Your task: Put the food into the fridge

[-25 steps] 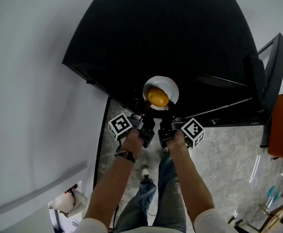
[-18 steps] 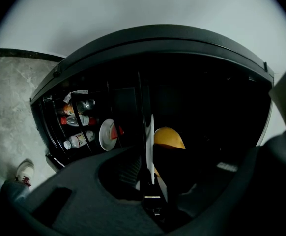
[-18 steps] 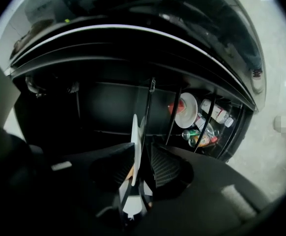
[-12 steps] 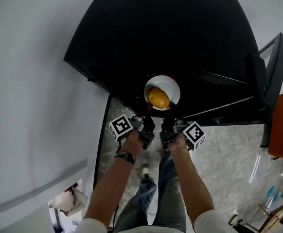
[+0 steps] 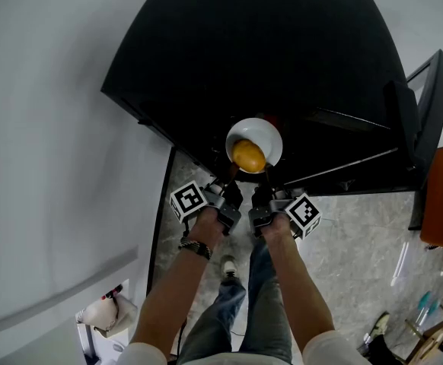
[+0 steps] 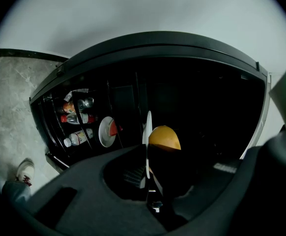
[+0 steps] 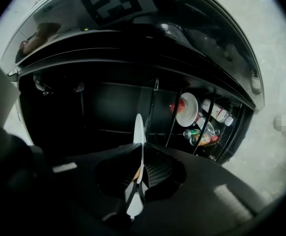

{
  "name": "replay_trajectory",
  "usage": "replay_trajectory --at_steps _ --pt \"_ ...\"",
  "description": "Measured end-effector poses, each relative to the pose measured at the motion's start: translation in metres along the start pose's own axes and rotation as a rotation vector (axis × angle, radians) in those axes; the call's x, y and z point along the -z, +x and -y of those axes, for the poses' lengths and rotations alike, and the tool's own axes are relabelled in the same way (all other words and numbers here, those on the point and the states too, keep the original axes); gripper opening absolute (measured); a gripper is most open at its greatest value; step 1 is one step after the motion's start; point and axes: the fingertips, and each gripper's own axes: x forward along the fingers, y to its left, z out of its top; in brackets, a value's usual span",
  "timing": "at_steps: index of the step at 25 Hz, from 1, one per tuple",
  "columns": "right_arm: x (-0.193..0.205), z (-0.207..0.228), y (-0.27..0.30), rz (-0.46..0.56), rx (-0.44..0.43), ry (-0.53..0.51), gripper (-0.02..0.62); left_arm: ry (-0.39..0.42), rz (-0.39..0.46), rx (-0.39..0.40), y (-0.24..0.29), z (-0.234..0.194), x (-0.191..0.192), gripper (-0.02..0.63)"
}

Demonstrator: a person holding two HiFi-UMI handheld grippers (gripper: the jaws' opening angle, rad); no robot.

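Here, jaws of left gripper (image 5: 232,193) and right gripper (image 5: 261,196), the latter's just closed, clamp the round white plate (image 5: 266,130) bearing a yellow-orange fruit (image 5: 248,156); shelving in the black fridge (image 5: 267,52) remains.

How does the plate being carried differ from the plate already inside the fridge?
The carried plate bears a round orange fruit; the stored plate bears a red piece of food. The carried plate is pinched at its rim by the left hand-held gripper and the right hand-held gripper, whose jaws have just closed on it; the stored plate rests untouched on a fridge rack near bottles. Both are white and round.
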Motion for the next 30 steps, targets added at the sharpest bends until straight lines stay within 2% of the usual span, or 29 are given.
replay_trajectory --at_steps 9,18,22,26,30 --pt "-0.005 -0.002 0.008 0.006 0.026 0.020 0.014 -0.015 0.013 -0.036 0.003 -0.004 -0.004 0.014" --pt "-0.013 -0.002 0.023 0.000 0.038 0.015 0.015 -0.025 0.031 -0.031 0.016 -0.003 -0.011 0.014" --pt "-0.012 -0.003 0.024 -0.012 0.009 0.019 0.046 -0.032 0.046 -0.030 0.021 -0.003 -0.013 0.012" --pt "-0.010 -0.005 0.020 -0.022 -0.011 -0.001 0.106 -0.027 0.067 -0.042 0.023 -0.003 -0.015 0.012" --pt "-0.003 -0.003 0.014 -0.038 -0.008 0.002 0.100 0.004 0.087 -0.051 0.020 -0.003 -0.017 0.026"
